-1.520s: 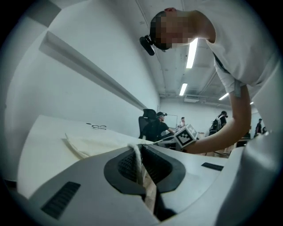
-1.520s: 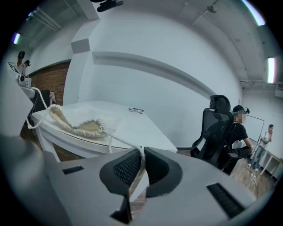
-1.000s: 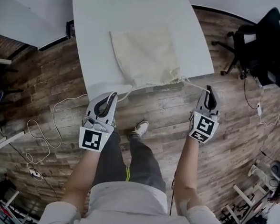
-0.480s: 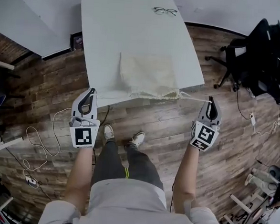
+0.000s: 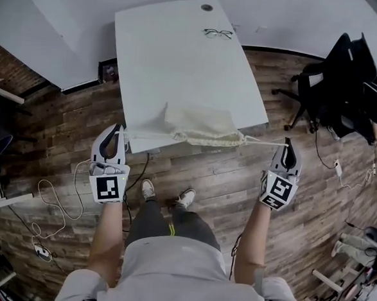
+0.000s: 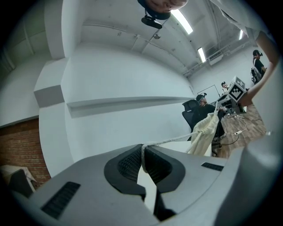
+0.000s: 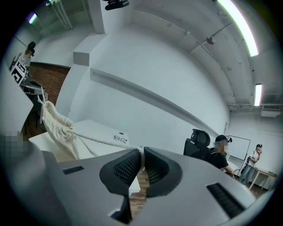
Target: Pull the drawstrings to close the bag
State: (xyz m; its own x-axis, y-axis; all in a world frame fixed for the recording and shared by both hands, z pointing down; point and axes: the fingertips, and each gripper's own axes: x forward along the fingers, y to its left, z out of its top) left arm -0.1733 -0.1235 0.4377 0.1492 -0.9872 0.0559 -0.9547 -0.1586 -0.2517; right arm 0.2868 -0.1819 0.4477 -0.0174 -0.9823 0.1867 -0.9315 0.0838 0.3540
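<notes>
Since a second ago, your two hands have spread farther apart. The bag (image 5: 200, 123) has slid to the near edge of the white table (image 5: 175, 62), and its mouth is now bunched into tight gathers where it earlier lay wider. Your left gripper (image 5: 116, 130) is clamped on the left drawstring (image 5: 151, 135), with the cord pinched between its ribbed pads (image 6: 127, 163) and running taut to the bag. Your right gripper (image 5: 287, 144) is likewise closed on the right drawstring (image 5: 264, 142), which stretches straight from its jaws to the gathered mouth. Both cords form nearly one level line along the table's front edge. Glasses (image 5: 217, 33) lie at the table's far end, and an office chair (image 5: 335, 80) stands off to your right.
</notes>
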